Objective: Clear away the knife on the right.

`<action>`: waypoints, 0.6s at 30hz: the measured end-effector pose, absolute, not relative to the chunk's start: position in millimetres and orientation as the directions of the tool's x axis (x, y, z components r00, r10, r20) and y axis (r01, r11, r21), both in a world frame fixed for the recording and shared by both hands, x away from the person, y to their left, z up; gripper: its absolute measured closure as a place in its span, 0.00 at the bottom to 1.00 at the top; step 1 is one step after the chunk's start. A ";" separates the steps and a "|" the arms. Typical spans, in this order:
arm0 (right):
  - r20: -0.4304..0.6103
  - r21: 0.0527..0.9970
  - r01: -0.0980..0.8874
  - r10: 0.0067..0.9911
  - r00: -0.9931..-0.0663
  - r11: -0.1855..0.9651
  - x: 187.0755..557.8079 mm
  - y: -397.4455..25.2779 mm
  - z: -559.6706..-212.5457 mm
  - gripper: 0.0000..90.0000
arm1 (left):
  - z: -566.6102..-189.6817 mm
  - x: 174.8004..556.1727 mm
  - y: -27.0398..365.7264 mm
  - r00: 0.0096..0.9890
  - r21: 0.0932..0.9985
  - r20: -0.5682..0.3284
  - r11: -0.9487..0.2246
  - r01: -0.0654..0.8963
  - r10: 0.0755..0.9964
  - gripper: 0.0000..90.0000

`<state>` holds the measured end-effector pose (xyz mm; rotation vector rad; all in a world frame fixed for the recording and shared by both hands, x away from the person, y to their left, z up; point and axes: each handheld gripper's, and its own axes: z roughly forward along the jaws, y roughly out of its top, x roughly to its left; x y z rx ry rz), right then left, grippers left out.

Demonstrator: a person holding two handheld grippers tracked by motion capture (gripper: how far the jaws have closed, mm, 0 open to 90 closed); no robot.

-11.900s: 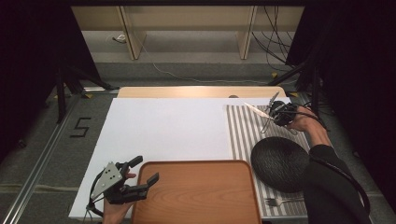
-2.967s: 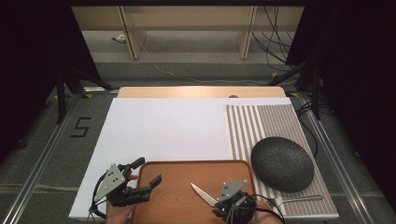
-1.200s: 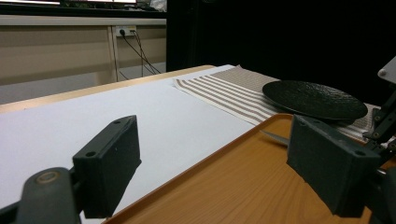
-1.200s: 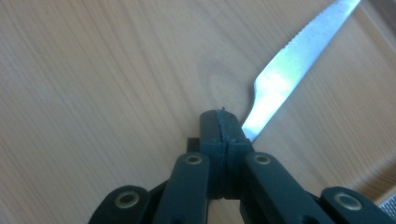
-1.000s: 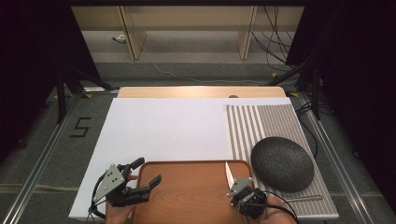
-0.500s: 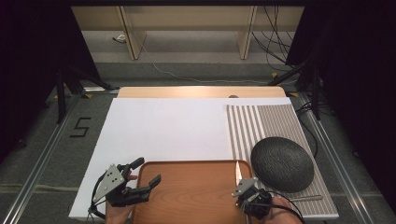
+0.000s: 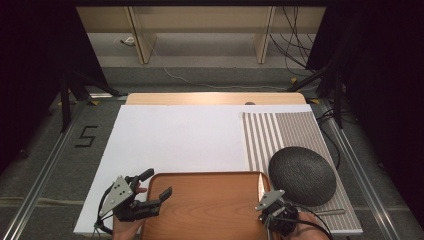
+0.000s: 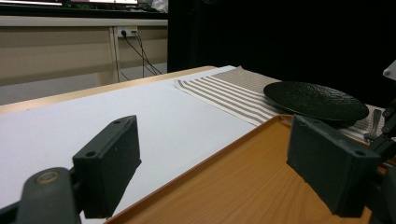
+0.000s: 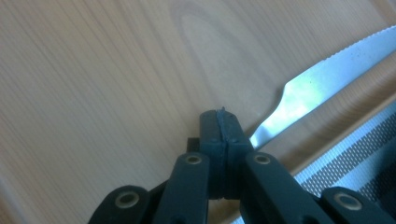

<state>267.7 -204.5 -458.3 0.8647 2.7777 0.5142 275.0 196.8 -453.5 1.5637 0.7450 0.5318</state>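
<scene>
Surface: white desk (image 7: 180,140) with a striped mat (image 7: 285,130) at its right side and a wooden tray (image 7: 210,207) at the near edge.
Plate: dark plate (image 7: 302,175) on the mat, just beside the tray's right rim.
Left gripper (image 7: 150,192): jaws wide, nothing between them, straddling the tray's left rim.
Right gripper (image 7: 265,197): at the tray's right edge, jaws pressed together on what looks like the handle end of a knife (image 9: 327,77).
Knife place: blade lies low over the tray wood by its right rim, next to the mat.
High view: blade is a thin pale sliver, hard to make out.
Right gripper view: serrated blade shows plainly; left gripper view shows the plate side-on.
Since half a second ago: right gripper has shifted a little right; left gripper is unchanged.
</scene>
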 end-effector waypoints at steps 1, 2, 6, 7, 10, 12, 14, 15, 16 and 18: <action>-0.073 0.378 0.512 0.576 -0.814 0.772 267.7 -206.1 -458.3 1.00 | -453.4 275.0 196.8 0.684 0.988 -0.085 -0.030 0.154 0.725 0.19; -0.073 0.375 0.514 0.578 -0.813 0.771 267.6 -207.4 -458.2 1.00 | -453.4 275.1 196.9 0.684 0.988 -0.085 -0.030 0.154 0.725 0.19; -0.066 0.381 0.519 0.582 -0.811 0.766 267.7 -213.0 -458.1 1.00 | -453.7 275.3 197.0 0.683 0.987 -0.086 -0.030 0.156 0.725 0.19; -0.061 0.384 0.523 0.586 -0.808 0.761 267.5 -213.9 -457.6 1.00 | -453.7 275.3 196.9 0.683 0.987 -0.086 -0.030 0.156 0.725 0.19; -0.065 0.394 0.525 0.592 -0.803 0.755 267.1 -216.4 -456.6 1.00 | -453.7 275.2 196.6 0.684 0.987 -0.085 -0.031 0.155 0.724 0.19; -0.075 0.407 0.526 0.602 -0.795 0.746 267.8 -218.7 -455.5 0.98 | -453.9 275.3 196.6 0.685 0.987 -0.087 -0.029 0.156 0.724 0.19; -0.053 0.445 0.525 0.606 -0.794 0.726 269.4 -222.0 -452.9 0.92 | -453.7 275.1 196.4 0.684 0.987 -0.085 -0.031 0.155 0.724 0.19; -0.042 0.463 0.527 0.611 -0.790 0.713 269.1 -222.8 -451.3 0.89 | -453.6 275.1 196.4 0.684 0.987 -0.085 -0.031 0.155 0.724 0.19; -0.032 0.476 0.530 0.616 -0.787 0.702 269.0 -223.7 -449.6 0.86 | -453.6 275.2 196.5 0.684 0.987 -0.086 -0.030 0.156 0.724 0.19; -0.026 0.501 0.527 0.621 -0.784 0.686 268.9 -224.9 -446.8 0.80 | -453.9 275.3 196.4 0.685 0.987 -0.086 -0.030 0.155 0.723 0.19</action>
